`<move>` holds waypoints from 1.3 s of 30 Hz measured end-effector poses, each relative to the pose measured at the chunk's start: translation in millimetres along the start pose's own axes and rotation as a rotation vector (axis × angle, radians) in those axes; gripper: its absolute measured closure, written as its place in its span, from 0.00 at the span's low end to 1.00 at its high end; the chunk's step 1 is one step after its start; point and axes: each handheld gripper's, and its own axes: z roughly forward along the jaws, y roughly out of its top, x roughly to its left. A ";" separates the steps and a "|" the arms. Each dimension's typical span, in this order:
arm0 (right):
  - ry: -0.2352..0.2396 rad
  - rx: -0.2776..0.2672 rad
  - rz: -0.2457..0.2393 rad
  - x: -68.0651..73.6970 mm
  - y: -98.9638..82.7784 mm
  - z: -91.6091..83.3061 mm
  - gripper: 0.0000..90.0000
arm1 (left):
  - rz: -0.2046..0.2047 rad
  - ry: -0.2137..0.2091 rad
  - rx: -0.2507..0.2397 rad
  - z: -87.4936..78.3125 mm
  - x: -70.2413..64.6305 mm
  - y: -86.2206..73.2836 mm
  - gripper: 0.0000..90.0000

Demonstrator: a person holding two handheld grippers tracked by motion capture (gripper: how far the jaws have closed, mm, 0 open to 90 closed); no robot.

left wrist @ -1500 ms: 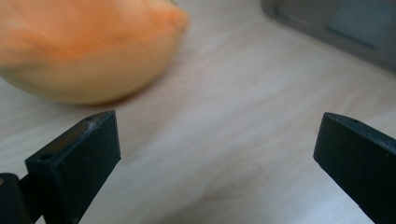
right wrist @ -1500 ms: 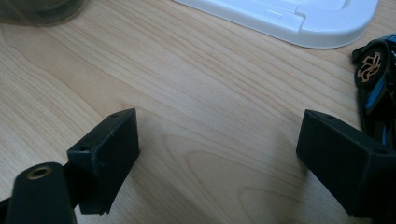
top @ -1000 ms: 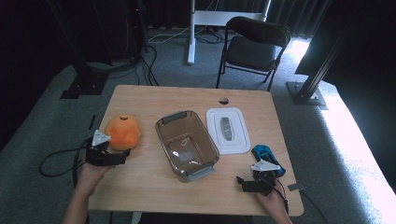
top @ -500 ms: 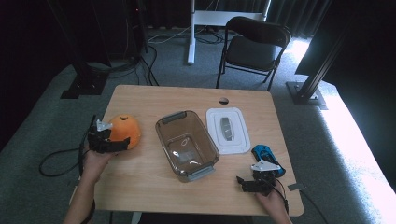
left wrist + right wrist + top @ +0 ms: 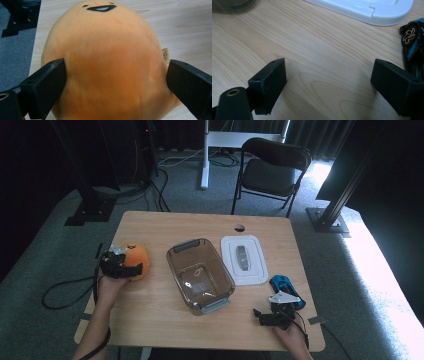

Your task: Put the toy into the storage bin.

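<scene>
High view: a wooden surface (image 5: 150, 320) carries an orange plush toy (image 5: 136, 260) near its left edge. The left tool (image 5: 122, 265) sits over the toy's near-left side, held by the person's left hand (image 5: 111, 287). A clear empty container (image 5: 200, 275) stands at the middle, its long axis running from far-left to near-right. Just right of it lies a white lid (image 5: 244, 260). A blue toy car (image 5: 285, 287) lies near the right edge, pointing far-left to near-right, just beyond the right tool (image 5: 265, 315). Compared with half a second ago, the left tool and toy have shifted slightly toward the left edge; the right tool has stayed put.

Left gripper view: the egg-shaped orange plush toy (image 5: 105, 65) sits between the spread jaws, its face at the far end, long axis running away from the camera. The left jaw touches its side; the right jaw stands just beside it, by a small tag (image 5: 165, 55).

Right gripper view: the jaws stand wide apart over bare wooden surface (image 5: 317, 62), gripping nothing. The blue toy car (image 5: 412, 42) lies just beyond the right jaw; the white lid (image 5: 367, 7) lies farther off.
</scene>
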 end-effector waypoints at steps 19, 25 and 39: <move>-0.004 -0.004 0.004 -0.3 -0.2 -0.2 0.15 | -0.032 0.033 0.000 -2.8 -5.7 -11.5 0.61; -0.004 -0.004 0.004 -0.3 -0.2 -0.2 0.15 | -0.018 0.012 -0.024 -9.3 -3.2 -10.5 0.76; -0.004 -0.004 0.004 -0.3 -0.2 -0.2 0.15 | -0.023 -0.043 -0.063 -31.8 6.5 -0.6 0.79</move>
